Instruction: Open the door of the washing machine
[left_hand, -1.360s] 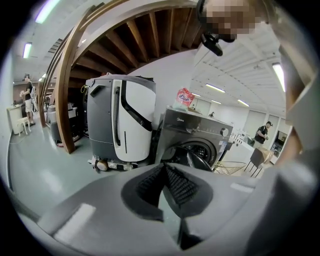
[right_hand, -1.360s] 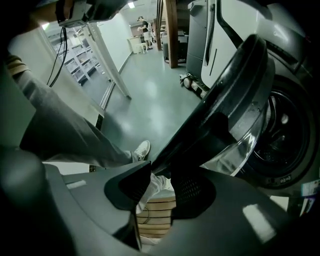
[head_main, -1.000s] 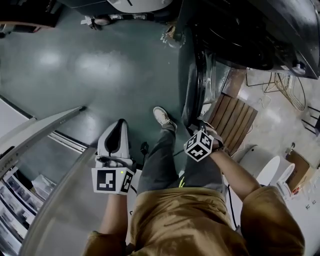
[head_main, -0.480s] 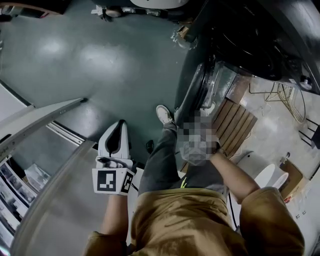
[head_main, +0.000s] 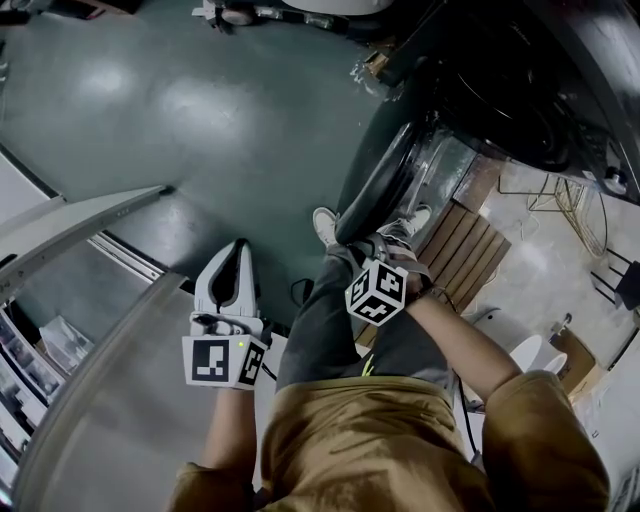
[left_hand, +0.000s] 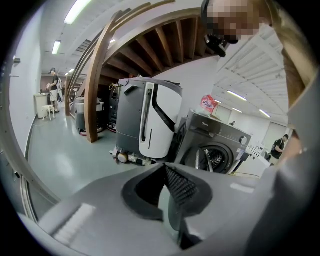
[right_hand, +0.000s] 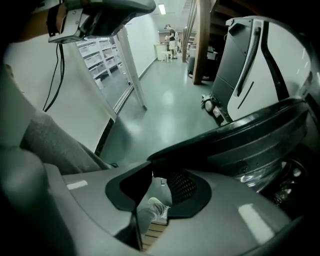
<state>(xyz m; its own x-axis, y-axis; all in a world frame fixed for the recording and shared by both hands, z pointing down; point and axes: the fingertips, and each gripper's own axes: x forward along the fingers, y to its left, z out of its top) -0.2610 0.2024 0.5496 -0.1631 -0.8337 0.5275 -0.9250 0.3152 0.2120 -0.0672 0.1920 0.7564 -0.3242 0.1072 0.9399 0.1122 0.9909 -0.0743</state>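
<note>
Progress: round dark chrome-ringed washing machine door (head_main: 385, 182) stands partway open, swung out from dark grey front-loading washing machine (head_main: 500, 90). Right tongs (right_hand: 152, 174) have just been closing and are clenched on door rim. Left tongs (left_hand: 166, 170) clenched, empty, well apart. Remaining, likely: swing door fully wide.

Right gripper (head_main: 379, 244) at half-open door (head_main: 384, 182)

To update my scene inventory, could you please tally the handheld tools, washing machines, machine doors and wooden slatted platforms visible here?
Handheld tools: 2, the left tool and the right tool, whose jaws have just been closing on the door's rim
Washing machine: 1
Washing machine door: 1, open
Wooden slatted platform: 1
Total: 5
</note>
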